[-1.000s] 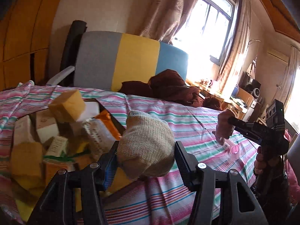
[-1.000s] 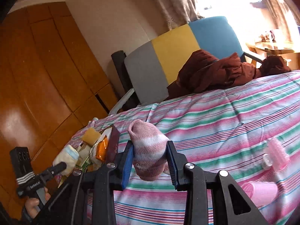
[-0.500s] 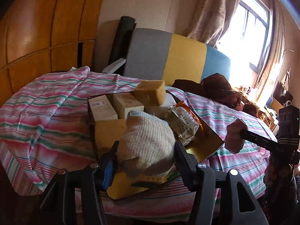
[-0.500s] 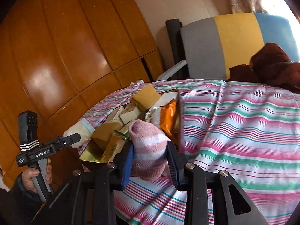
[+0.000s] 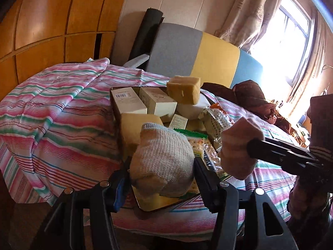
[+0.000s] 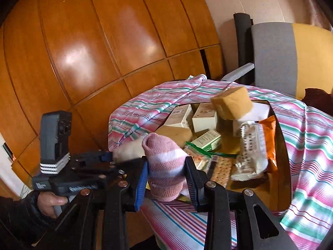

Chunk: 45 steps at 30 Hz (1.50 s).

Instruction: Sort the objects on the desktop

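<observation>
Both grippers clenched – L gripper [image 5: 161, 169] on beige sock [image 5: 161, 162], R gripper [image 6: 166, 177] on pink sock [image 6: 164, 166] – soft, light, squashy, mid-bundle pinch looks best.

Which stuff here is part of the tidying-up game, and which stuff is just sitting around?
Part of the job:
- cream sock in the left gripper
- pink sock in the right gripper
- tray piled with boxes, sponges and snack packets

Just lying about:
- striped cloth
- chair
- brown clothing
- curtains
</observation>
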Motion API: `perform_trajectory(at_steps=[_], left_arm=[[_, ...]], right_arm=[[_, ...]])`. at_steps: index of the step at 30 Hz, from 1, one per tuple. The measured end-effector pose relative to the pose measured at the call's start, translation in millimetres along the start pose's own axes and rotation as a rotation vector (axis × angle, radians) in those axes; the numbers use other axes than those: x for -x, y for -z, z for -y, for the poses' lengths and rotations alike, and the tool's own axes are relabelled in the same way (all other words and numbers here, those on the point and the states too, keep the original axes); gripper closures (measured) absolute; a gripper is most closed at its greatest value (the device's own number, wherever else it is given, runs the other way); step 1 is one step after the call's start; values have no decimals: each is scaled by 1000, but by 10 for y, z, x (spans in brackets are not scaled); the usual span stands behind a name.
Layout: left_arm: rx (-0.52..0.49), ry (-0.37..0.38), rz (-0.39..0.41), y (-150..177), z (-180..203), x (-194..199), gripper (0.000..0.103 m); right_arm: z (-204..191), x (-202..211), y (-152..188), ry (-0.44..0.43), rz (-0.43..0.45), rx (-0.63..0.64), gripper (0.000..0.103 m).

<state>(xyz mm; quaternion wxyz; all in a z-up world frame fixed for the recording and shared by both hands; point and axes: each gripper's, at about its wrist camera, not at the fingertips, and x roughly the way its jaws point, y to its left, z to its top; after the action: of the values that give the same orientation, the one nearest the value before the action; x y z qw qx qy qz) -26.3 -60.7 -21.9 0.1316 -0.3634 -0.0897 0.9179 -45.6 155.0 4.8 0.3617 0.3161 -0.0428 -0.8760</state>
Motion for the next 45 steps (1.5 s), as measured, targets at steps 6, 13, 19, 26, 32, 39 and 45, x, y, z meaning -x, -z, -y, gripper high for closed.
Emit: perform_trajectory(at_steps=[6,13,19,26,32,39,45], left_arm=[[-14,-27,-3,89,48,-85,43],[0,-27,88,60,-60,133,36],[50,-36,96,31,-175,156,36],[47,-36,103,18,-157,164,36],[40,-45,121,-23,-111,208,36],[-65,20,135,-116,323,211,36],[-177,173,86,-148,1014,-21,36]], right_arm=[[-52,-141,-21,12,-27,14,67],[-59,-289,-29,11,-67,10,66],[-119,-500,-8,-8,-123,36,65],[-26,-539,46,-36,-133,-20,45],[149,-282,74,-24,-63,-92,39],[638,359,334,133,40,-228,34],[1135,1239,737,356,143,-373,28]])
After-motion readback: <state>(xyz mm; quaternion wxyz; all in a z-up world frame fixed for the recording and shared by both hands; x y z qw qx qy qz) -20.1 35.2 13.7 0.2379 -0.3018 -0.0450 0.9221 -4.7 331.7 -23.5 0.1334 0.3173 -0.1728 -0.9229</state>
